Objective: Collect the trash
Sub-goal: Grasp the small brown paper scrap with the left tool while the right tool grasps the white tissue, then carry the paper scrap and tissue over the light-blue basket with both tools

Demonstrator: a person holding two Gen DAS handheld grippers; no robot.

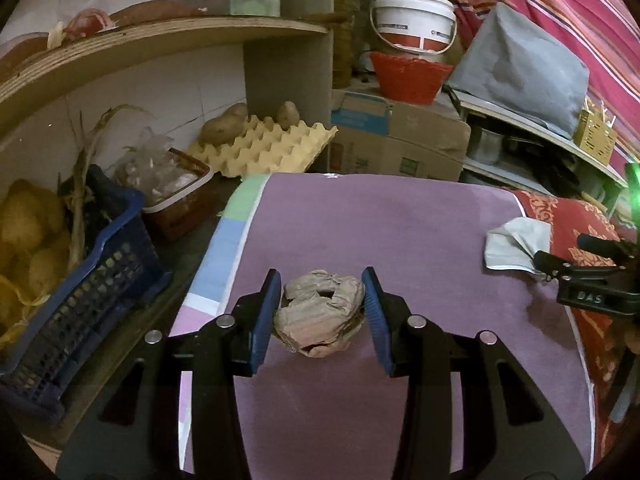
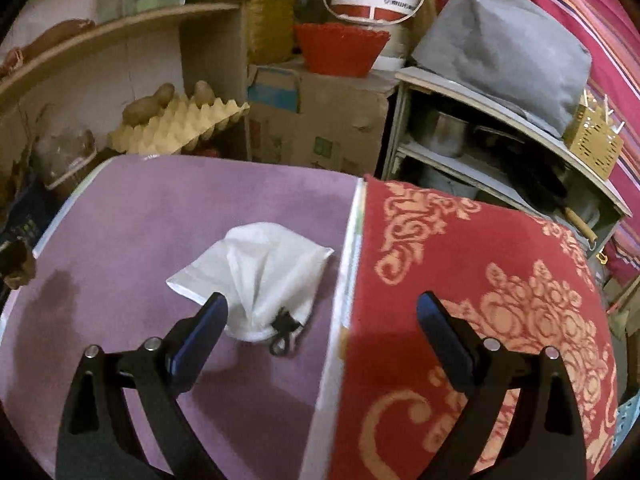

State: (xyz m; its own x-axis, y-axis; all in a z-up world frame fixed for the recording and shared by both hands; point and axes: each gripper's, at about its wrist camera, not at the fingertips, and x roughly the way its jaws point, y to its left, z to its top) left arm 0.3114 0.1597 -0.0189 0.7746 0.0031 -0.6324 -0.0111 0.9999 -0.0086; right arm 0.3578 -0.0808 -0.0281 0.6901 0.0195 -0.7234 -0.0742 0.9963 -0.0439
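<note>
The left hand-held gripper [image 1: 323, 300] straddles a crumpled brown paper wad [image 1: 320, 312] on the purple tabletop [image 1: 360, 220], its blue pads seemingly touching the wad's sides, though real pressure is hard to judge. The right hand-held gripper [image 2: 322, 320] hangs wide open, holding nothing, just short of a white drawstring pouch [image 2: 260, 272]. Farther back sits an egg tray [image 1: 264, 148].
</note>
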